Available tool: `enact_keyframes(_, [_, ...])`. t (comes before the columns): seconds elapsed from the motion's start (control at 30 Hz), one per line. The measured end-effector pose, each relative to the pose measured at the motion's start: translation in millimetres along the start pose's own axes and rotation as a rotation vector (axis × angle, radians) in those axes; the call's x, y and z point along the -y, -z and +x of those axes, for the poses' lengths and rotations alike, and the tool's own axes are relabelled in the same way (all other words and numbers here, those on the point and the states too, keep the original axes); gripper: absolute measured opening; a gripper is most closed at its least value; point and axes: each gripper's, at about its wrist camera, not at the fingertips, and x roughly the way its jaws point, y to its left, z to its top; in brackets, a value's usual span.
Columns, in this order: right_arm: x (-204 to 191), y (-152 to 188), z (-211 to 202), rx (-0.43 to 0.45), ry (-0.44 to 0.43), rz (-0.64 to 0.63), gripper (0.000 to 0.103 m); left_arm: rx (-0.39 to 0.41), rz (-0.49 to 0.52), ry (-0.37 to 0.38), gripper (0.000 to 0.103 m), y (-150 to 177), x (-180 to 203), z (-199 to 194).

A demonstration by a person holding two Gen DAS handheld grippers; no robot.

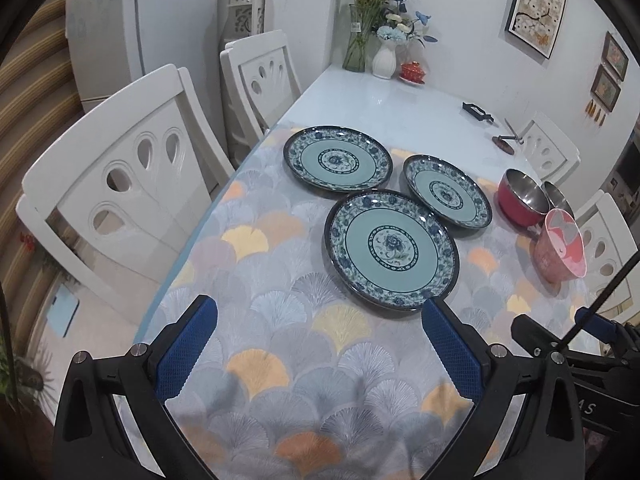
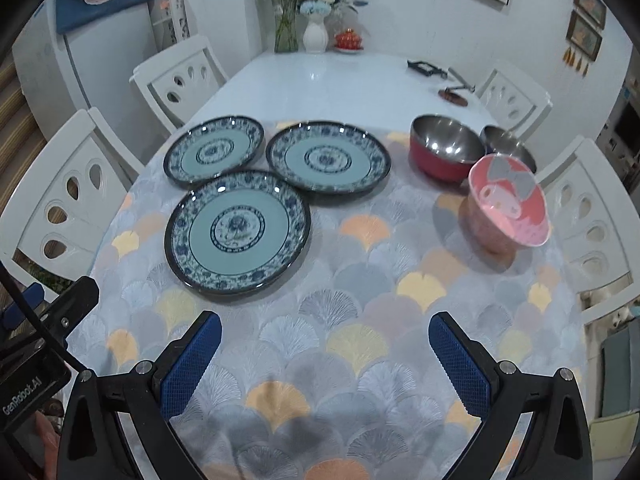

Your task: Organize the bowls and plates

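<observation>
Three blue-patterned plates cluster toward the table's left edge: far-left plate, near plate, middle plate. Toward the right edge stand a red steel-lined bowl, a smaller steel bowl and a pink bowl. Left gripper and right gripper both hover wide open, holding nothing.

Three plates are teal with blue-and-white floral rims. One bowl is red outside, steel inside; the pink bowl bears a cartoon face. The tablecloth shows grey, yellow and orange fan shapes.
</observation>
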Motion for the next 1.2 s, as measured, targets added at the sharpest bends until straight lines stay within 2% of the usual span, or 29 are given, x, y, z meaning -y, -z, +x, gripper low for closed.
enact_keyframes(0.27, [-3.2, -8.4, 1.0, 0.006, -0.002, -0.007, 0.103, -0.017, -0.001, 0.022, 0.102, -6.2, 2.5, 6.7])
enact_keyframes(0.7, [-3.4, -23.4, 12.1, -0.001, -0.011, -0.013, 0.103, -0.044, -0.023, 0.011, 0.102, -19.1, -2.4, 25.7])
enact_keyframes(0.9, [-0.4, -37.8, 22.7, -0.001, -0.01, -0.017, 0.103, -0.064, -0.035, 0.015, 0.101, -32.0, -2.8, 45.1])
enact_keyframes(1.2, [2.1, -58.6, 61.7, -0.069, -0.03, -0.017, 0.103, -0.129, -0.053, 0.002, 0.1, -44.3, -6.0, 86.1])
